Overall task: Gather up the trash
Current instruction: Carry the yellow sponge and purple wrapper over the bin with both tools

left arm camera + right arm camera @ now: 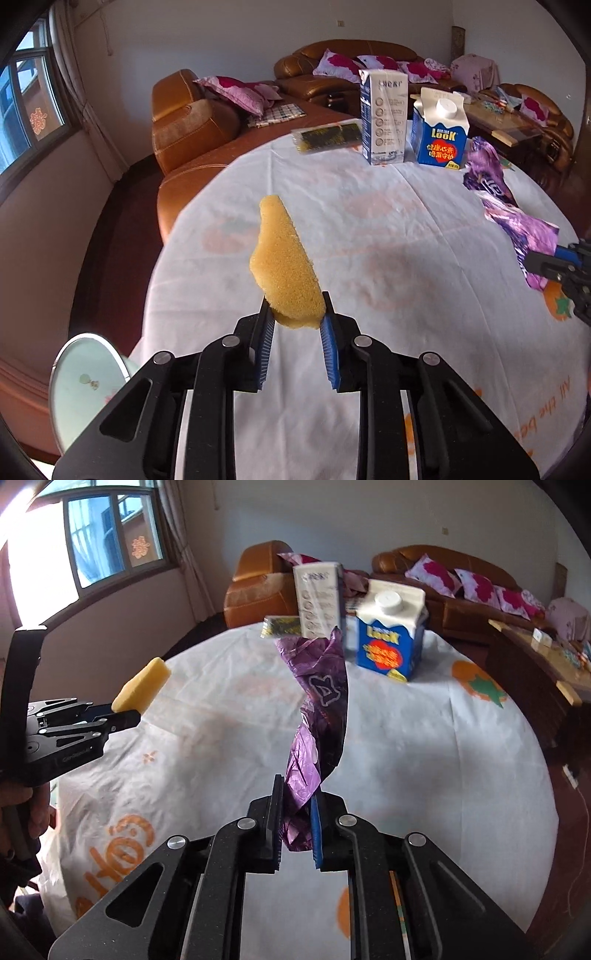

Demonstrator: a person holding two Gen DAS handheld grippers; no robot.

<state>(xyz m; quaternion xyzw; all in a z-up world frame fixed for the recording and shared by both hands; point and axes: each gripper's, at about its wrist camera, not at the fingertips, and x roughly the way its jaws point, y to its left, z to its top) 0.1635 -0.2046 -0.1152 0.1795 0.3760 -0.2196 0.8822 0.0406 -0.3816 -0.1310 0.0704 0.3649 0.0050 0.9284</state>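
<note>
A round table under a white printed cloth stands before brown leather sofas, with two cartons upright at its far side. The left gripper is clamped on a yellow sponge held above the cloth. The right gripper pinches a crumpled purple wrapper, lifted clear of the table.

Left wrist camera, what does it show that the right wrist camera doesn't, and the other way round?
Only the left wrist view shows a pale green bin past the table's near left edge, and the left gripper end-on, shut on the yellow sponge.

Only the right wrist view shows a hand on the left gripper's handle, and the right gripper pinching the purple wrapper.

Both show the round table, the tall white carton, the blue carton, the dark packet and the sofa.
</note>
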